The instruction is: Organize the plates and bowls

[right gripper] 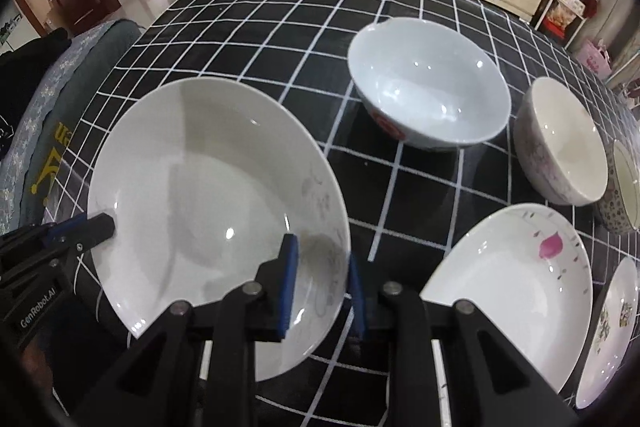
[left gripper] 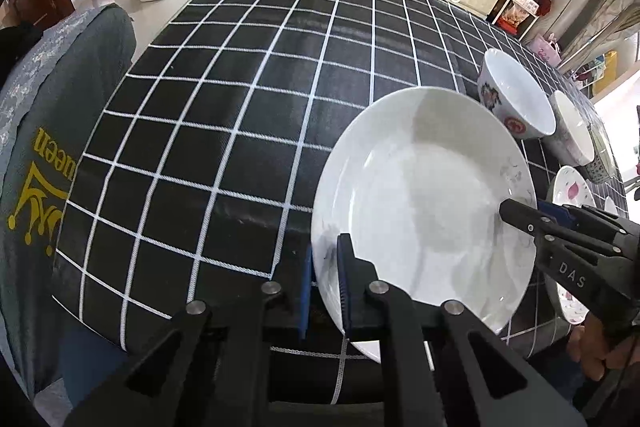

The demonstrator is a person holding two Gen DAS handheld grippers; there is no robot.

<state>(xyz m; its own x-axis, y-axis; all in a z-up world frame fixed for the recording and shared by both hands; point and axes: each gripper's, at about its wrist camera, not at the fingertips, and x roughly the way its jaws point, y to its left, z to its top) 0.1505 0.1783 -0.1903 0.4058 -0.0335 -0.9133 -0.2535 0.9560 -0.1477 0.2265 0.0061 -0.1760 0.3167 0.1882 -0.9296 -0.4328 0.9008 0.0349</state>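
Observation:
A large white plate (left gripper: pixel 420 195) (right gripper: pixel 208 179) is at the front left of the black grid-cloth table (left gripper: pixel 240 107). My left gripper (left gripper: pixel 326 263) (right gripper: pixel 96 223) is shut on its left rim, one blue pad inside and one outside. On the opposite side, my right gripper (right gripper: pixel 322 267) (left gripper: pixel 524 209) is clamped on the right rim. I cannot tell whether the plate rests on the cloth. Behind it stands a white bowl with red marks (right gripper: pixel 428 83) (left gripper: pixel 516 95). A cream bowl (right gripper: pixel 564 139) and a patterned bowl (right gripper: pixel 624 183) stand further right.
A plate with a pink petal (right gripper: pixel 516 267) and another decorated plate (right gripper: pixel 612 327) lie at the front right. A chair with a grey cover (left gripper: pixel 60 147) stands at the table's left side. A hand (left gripper: pixel 592 351) holds the right gripper.

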